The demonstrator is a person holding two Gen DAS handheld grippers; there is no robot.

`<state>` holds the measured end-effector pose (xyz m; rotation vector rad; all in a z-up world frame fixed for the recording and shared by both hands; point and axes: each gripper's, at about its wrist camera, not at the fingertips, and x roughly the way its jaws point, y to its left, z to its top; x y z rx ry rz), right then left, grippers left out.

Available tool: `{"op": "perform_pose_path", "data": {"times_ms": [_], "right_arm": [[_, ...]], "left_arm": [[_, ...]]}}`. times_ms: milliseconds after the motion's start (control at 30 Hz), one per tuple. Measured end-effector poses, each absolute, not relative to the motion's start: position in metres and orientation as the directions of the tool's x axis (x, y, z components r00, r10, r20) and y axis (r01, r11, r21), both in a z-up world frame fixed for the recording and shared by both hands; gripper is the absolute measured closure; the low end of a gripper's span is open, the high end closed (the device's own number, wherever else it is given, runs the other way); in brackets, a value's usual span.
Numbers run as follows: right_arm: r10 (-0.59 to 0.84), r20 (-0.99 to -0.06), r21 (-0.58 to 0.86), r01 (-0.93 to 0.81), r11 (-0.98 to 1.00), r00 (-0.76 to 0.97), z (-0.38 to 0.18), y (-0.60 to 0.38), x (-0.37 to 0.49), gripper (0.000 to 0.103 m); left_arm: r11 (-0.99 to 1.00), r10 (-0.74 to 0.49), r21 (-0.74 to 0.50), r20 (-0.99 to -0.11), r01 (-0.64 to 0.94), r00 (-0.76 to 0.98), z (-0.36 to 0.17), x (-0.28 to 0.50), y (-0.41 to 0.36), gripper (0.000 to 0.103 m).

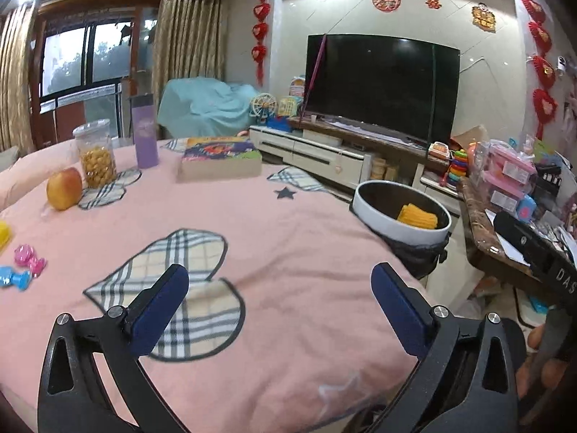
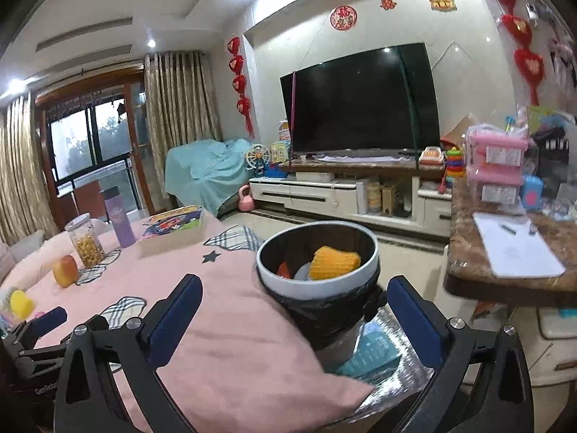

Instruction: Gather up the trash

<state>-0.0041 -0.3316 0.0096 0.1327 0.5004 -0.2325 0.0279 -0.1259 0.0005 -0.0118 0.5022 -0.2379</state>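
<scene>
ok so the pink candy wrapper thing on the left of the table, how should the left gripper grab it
Judging from the left wrist view, come down from above and pinch the pink wrapper across its narrow twisted middle. It lies flat on the pink cloth, with a blue one close beside it, so a side approach would likely nudge both. The left gripper is open.

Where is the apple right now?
The apple sits on the pink cloth at far left of the left wrist view, beside the snack jar.
</scene>
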Motion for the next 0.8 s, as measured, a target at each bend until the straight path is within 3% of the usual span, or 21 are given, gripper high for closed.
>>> {"op": "perform_pose_path", "data": {"times_ms": [800], "right_arm": [[-0.201, -0.436, 0.045, 0.245, 0.969, 0.877, -0.005, -0.316, -0.024, 0.000]], "left_arm": [[0.986, -0.157, -0.005, -0.380, 0.167, 0.912, 0.004, 0.008, -0.122, 0.000]]}}
